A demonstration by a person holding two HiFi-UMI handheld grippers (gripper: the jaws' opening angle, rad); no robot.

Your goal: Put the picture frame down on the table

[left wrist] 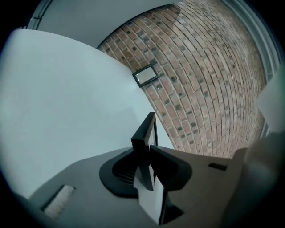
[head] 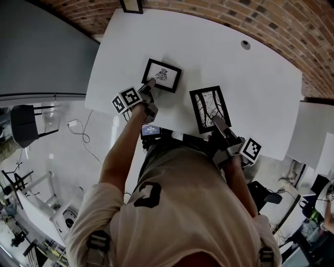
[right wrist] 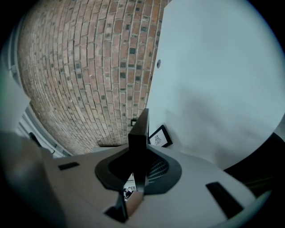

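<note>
my left gripper (head: pixel 150 84) pinches the near corner of the small frame (head: pixel 163 75) at the middle of the white table (head: pixel 235 68). my right gripper (head: pixel 217 123) pinches the tall frame (head: pixel 210 108) just beside it.

Left fingers (head: pixel 151 82) hide a corner of picture frame (head: pixel 166 76).

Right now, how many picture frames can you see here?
3. A small frame is held in the jaws of the left gripper, a tall frame in those of the right gripper, and a third frame sits by the brick wall at the table's far edge. None seems hidden.
</note>
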